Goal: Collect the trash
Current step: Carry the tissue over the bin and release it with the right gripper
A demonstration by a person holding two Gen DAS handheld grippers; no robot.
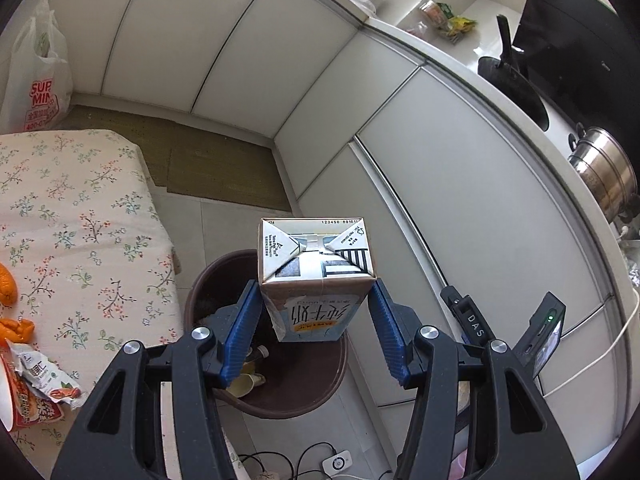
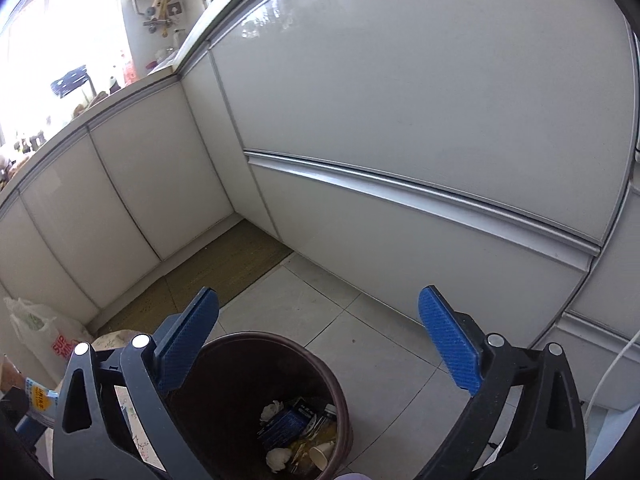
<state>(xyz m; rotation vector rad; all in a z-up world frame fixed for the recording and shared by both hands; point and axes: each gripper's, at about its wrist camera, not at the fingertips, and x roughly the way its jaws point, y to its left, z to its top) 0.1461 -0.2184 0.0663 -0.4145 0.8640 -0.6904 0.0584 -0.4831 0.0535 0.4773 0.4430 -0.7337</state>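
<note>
right now the left gripper (image 1: pixel 316 316), a black two-finger tool with ribbed blue pads, is clamping a small rectangular milk carton (image 1: pixel 316 280) with white folded flaps and a blue-and-orange printed side, one pad pressing on each flank so the carton is sticking out forward with its folded end facing away from the hand. the carton is hanging directly over the round dark-brown plastic waste bin (image 1: pixel 320 396) standing on the pale tiled floor, just beside the table draped in a cream floral cloth (image 1: pixel 80 216). on that cloth, at the near left edge, crumpled snack wrappers (image 1: pixel 44 388) and pieces of orange peel (image 1: pixel 14 320) are lying. the right gripper (image 2: pixel 320 340), of the same build, is hovering above the same bin with its jaws spread wide apart and nothing between them. looking down into the bin from that side, a dark blue packet (image 2: pixel 292 420), a small paper cup (image 2: pixel 320 454) and some white crumpled bits are sitting at the bottom. white glossy cabinet doors (image 2: pixel 400 120) are wrapping around the corner behind, a brownish mat (image 1: pixel 216 160) is lying at their foot, and a white plastic shopping bag with red lettering (image 1: pixel 38 80) is standing in the far left corner. up on the counter, a steel pot (image 1: pixel 604 172) and a black pan (image 1: pixel 516 84) are sitting.
</note>
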